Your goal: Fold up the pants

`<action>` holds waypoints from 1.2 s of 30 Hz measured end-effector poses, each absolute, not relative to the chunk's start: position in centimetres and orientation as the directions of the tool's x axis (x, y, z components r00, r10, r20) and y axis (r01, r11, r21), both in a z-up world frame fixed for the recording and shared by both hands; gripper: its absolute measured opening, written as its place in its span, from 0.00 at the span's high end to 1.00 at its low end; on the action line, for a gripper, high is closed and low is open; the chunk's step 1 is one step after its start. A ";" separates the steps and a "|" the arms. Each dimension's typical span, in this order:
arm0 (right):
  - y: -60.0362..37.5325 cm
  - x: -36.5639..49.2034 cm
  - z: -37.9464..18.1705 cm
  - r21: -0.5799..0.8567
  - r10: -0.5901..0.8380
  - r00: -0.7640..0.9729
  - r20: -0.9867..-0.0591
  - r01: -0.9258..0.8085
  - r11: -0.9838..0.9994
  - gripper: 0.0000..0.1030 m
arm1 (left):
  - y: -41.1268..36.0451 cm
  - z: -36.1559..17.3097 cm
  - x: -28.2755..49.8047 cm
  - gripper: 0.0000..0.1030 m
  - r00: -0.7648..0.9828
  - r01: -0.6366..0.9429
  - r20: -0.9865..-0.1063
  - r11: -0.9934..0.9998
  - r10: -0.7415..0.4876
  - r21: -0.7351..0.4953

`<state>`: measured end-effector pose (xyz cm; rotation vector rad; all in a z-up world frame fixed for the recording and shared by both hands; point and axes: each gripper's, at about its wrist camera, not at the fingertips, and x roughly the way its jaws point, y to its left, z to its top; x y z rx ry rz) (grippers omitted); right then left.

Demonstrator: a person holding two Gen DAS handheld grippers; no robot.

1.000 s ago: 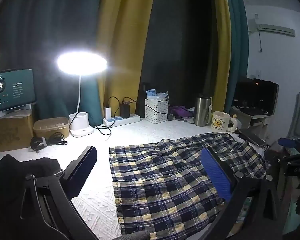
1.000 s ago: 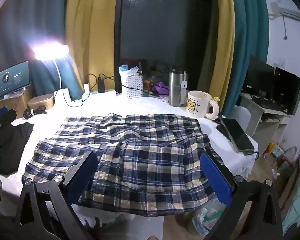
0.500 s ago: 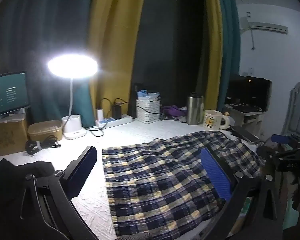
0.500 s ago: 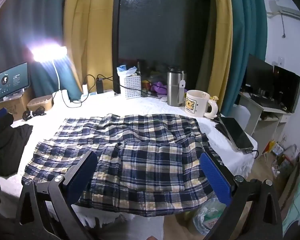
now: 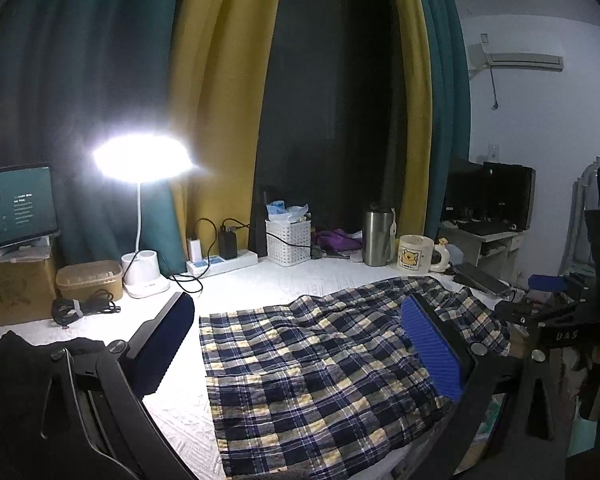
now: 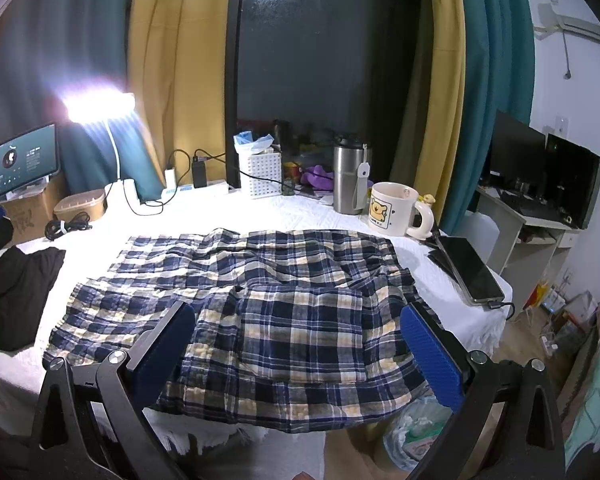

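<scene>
The plaid pants (image 6: 260, 300) (navy, white and pale yellow checks) lie spread flat on the white table (image 6: 300, 212), wrinkled along the middle. Their waist end sits toward the cartoon mug (image 6: 392, 210), well short of it; the leg ends point away from it. The near edge droops over the table's front.

A home bedroom: curtains (image 6: 432, 80), desk lamp (image 5: 142, 160), cartoon mug (image 6: 392, 210), wall air-conditioner (image 5: 520, 62).
</scene>
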<state>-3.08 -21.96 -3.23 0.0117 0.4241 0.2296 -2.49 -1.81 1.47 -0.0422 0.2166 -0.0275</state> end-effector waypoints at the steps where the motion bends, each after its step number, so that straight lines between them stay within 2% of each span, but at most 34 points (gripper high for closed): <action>1: -21.9 -3.0 -3.3 0.060 0.224 0.886 -0.406 -0.219 0.974 0.00 | -1.8 1.5 -2.5 0.01 0.977 0.019 -0.213 0.999 -0.028 -0.041; 9: -21.9 -3.1 -3.3 0.060 0.224 0.886 -0.406 -0.219 0.974 0.00 | -1.6 1.7 -2.8 0.01 0.979 -0.004 -0.203 1.000 0.000 -0.017; 20: -21.9 -3.0 -3.3 0.058 0.223 0.886 -0.407 -0.218 0.974 0.00 | -0.8 1.3 -2.5 0.01 0.973 -0.002 -0.230 0.997 -0.015 -0.073; 36: -21.9 -3.0 -3.3 0.063 0.223 0.886 -0.406 -0.217 0.974 0.00 | -0.5 1.6 -2.5 0.01 0.978 -0.017 -0.211 0.997 0.001 -0.077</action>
